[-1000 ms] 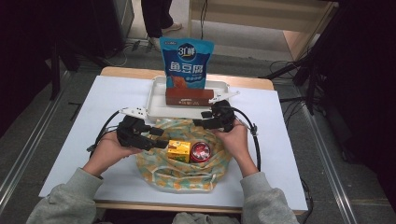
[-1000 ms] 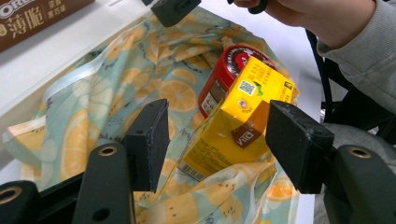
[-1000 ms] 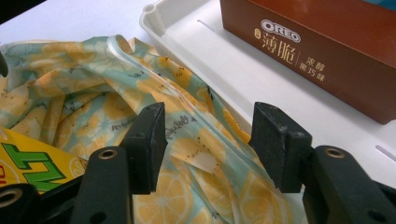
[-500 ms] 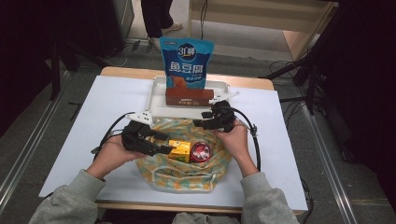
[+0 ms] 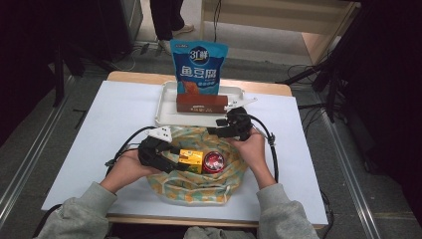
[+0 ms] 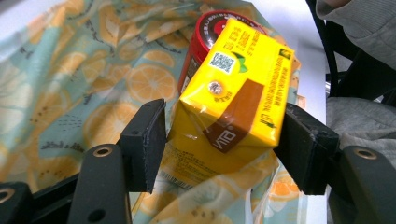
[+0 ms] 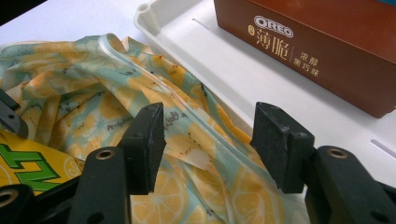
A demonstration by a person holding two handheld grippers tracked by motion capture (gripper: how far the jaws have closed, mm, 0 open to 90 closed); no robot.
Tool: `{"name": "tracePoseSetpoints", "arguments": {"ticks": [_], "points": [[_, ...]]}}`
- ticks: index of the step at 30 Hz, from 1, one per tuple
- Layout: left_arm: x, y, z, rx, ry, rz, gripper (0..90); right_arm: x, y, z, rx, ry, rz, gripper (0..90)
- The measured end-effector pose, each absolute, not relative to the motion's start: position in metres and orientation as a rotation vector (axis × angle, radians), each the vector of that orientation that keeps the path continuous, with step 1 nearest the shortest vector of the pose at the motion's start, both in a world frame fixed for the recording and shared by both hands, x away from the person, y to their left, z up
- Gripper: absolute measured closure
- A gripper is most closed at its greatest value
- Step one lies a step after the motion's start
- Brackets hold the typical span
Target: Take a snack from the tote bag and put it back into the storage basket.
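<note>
A white tray [image 5: 166, 107] sat at the far side of the white worktop [image 5: 99, 129]. In it lay a brown Oreo box [image 5: 201, 104], and a blue snack bag [image 5: 198, 67] stood upright just behind that box. Beyond the worktop, a person's legs [image 5: 166, 17] showed on the grey floor [image 5: 30, 149].

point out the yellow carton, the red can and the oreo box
yellow carton [image 6: 233, 93], left gripper view, front face
red can [image 5: 214, 161], high view, top lid
oreo box [image 7: 308, 51], right gripper view, brown side
</note>
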State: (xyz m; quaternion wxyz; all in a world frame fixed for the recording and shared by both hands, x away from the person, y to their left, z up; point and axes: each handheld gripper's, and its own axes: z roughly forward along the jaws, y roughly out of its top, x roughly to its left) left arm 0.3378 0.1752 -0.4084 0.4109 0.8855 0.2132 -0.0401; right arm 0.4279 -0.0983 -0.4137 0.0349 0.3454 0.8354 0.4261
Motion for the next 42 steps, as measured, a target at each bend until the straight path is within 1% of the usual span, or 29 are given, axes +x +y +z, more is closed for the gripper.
{"name": "tracePoseSetpoints", "arguments": {"ticks": [6, 10, 16, 20, 26, 37, 42], "points": [[0.341, 0.168, -0.417, 2.217, 0.532, -0.121, 37.3, 0.428, -0.099, -0.415, 1.072, 2.568, 1.308, 45.1], [0.343, 0.165, -0.420, 2.210, 0.524, -0.135, 38.8, 0.428, -0.100, -0.416, 1.071, 2.567, 1.306, 45.4], [0.348, 0.168, -0.420, 2.195, 0.557, -0.146, 44.3, 0.427, -0.100, -0.417, 1.069, 2.572, 1.303, 46.4], [0.348, 0.167, -0.417, 2.209, 0.559, -0.118, 47.2, 0.427, -0.100, -0.417, 1.071, 2.572, 1.305, 47.0], [0.352, 0.170, -0.415, 2.208, 0.607, -0.121, 50.8, 0.427, -0.101, -0.417, 1.067, 2.571, 1.309, 47.5], [0.351, 0.173, -0.406, 2.206, 0.625, -0.089, 51.7, 0.426, -0.101, -0.416, 1.071, 2.566, 1.318, 47.8], [0.353, 0.177, -0.402, 2.190, 0.650, -0.095, 51.8, 0.426, -0.101, -0.416, 1.065, 2.571, 1.317, 47.8]]}}
